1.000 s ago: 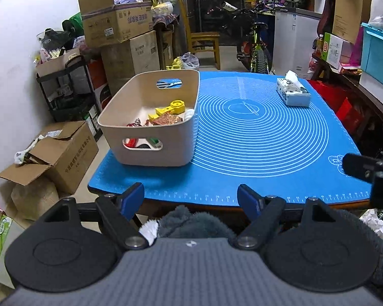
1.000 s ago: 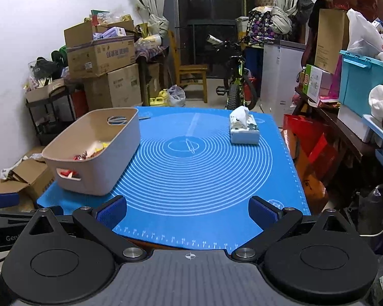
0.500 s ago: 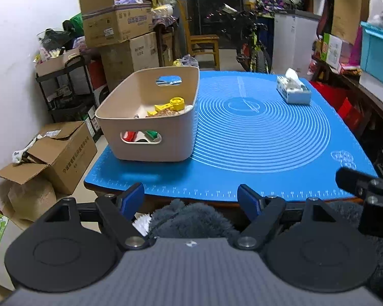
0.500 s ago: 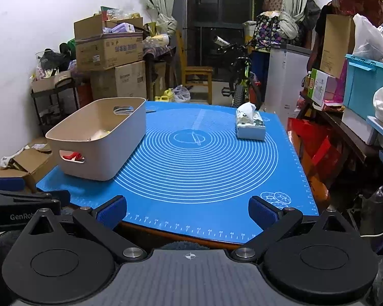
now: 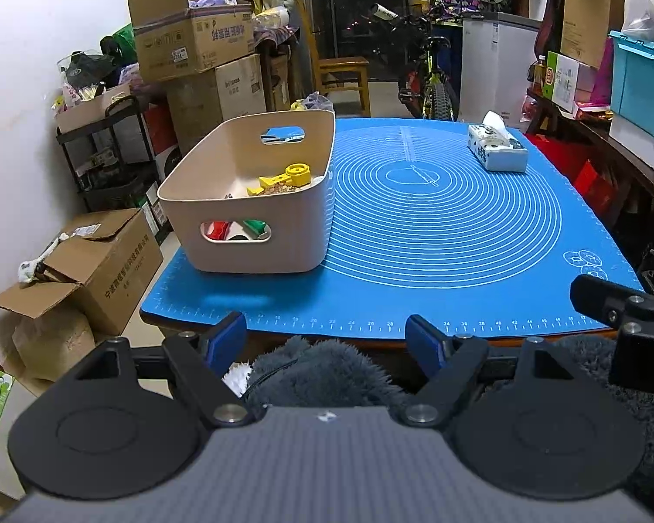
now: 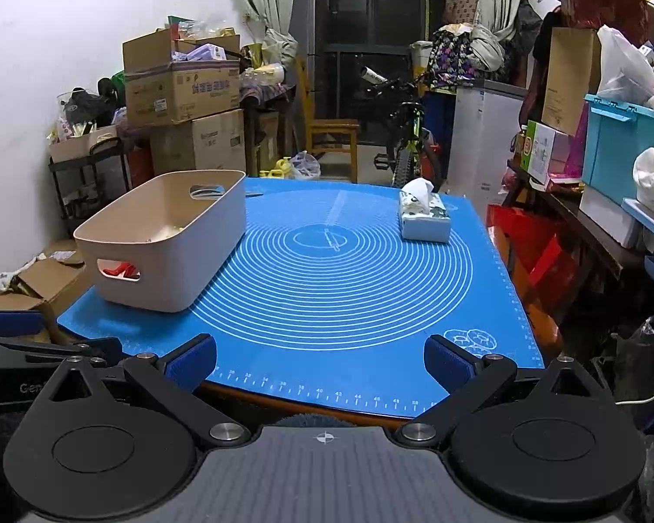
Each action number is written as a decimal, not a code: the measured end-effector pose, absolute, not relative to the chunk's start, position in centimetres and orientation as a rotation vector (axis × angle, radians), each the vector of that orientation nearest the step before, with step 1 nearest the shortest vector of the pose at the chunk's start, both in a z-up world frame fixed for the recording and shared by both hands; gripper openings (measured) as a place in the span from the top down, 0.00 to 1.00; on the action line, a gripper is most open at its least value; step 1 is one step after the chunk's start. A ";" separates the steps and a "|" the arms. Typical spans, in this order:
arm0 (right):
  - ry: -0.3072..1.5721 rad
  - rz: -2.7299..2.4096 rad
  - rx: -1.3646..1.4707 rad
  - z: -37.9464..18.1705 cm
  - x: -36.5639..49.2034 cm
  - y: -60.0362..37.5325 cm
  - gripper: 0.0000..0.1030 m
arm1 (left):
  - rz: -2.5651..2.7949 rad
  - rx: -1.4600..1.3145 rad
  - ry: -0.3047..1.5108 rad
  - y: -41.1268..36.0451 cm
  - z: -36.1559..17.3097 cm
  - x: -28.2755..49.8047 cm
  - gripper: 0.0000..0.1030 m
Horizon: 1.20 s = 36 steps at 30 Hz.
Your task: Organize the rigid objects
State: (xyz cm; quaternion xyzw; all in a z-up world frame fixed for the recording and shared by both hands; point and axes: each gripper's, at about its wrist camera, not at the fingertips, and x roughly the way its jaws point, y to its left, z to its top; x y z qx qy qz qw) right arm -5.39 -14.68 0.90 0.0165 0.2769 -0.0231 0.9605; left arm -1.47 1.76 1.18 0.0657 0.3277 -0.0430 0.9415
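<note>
Compared with a second ago, both views have drawn back from the table and sit lower; the near edge of the blue mat [image 5: 414, 235] now lies well clear of the fingertips, and a fuzzy grey garment [image 5: 327, 370] shows below the left gripper [image 5: 327, 340] — a retreat, not a reach.

The beige basket [image 5: 248, 235] has not shifted; it stands on the mat's left side, with the small rigid pieces inside it: a yellow part [image 5: 292, 176] near its far end, red and green pieces [image 5: 235, 230] showing through its near handle slot. Right of the basket the mat carries only a tissue box [image 5: 497, 152] near the far edge; no loose piece is visible, so the sorting looks finished or nearly so.

Left gripper: jaws wide apart, nothing between them, touching nothing. Right gripper [image 6: 320, 364]: jaws likewise spread wide and empty — hanging just short of the mat's near edge.
</note>
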 end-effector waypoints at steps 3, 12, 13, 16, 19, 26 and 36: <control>0.565 -0.047 0.039 0.9 -5.3 -14.8 0.02 | -0.085 0.137 0.674 1.7 1.2 -1.4 0.22; 0.569 -0.057 0.051 0.8 -5.1 -15.0 0.02 | -0.084 0.136 0.672 1.7 1.2 -1.3 0.22; 0.570 -0.056 0.050 0.8 -5.1 -15.0 0.02 | -0.084 0.136 0.673 1.7 1.1 -1.3 0.22; 0.570 -0.057 0.052 0.8 -5.1 -14.9 0.02 | -0.084 0.135 0.671 1.7 1.2 -1.3 0.22; 0.570 -0.057 0.051 0.8 -5.1 -14.9 0.02 | -0.085 0.133 0.670 1.7 1.1 -1.2 0.22; 0.570 -0.057 0.051 0.8 -5.0 -14.9 0.02 | -0.085 0.134 0.669 1.7 1.1 -1.2 0.22; 0.571 -0.057 0.051 0.9 -5.0 -14.9 0.02 | -0.089 0.133 0.668 1.7 1.2 -1.2 0.21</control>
